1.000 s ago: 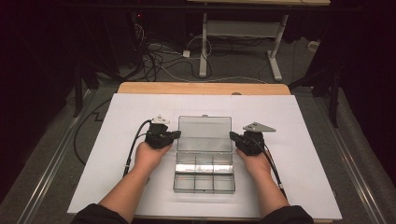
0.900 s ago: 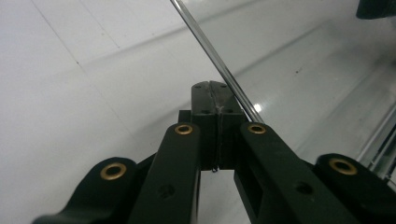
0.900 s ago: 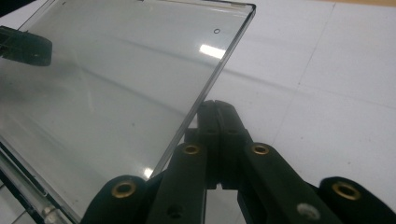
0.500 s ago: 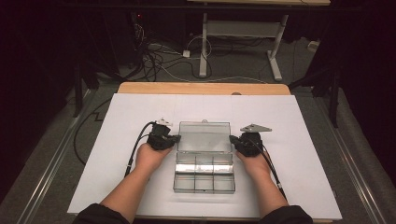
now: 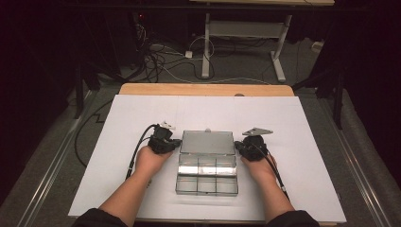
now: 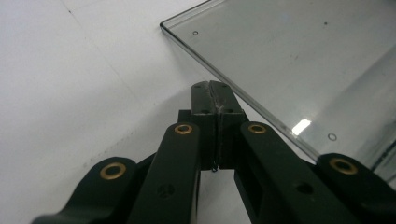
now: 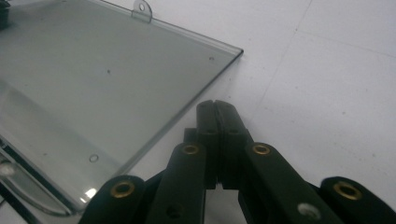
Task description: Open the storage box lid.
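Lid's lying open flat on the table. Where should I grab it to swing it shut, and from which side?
Probably the small tab on the far edge of the lid, coming from the far side. The lid is a thin sheet flat on the white table; the tab is its one protruding part. Both grippers sit shut beside its side edges.

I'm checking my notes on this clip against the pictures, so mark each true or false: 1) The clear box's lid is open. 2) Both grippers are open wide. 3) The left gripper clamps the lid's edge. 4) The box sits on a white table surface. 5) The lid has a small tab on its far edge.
1) True: the lid of the compartment box lies flat, open.
2) False: the left gripper and right gripper both have their jaws pressed together.
3) False: it sits beside the edge, holding nothing.
4) True: the white surface lies under it.
5) True: the tab shows there.
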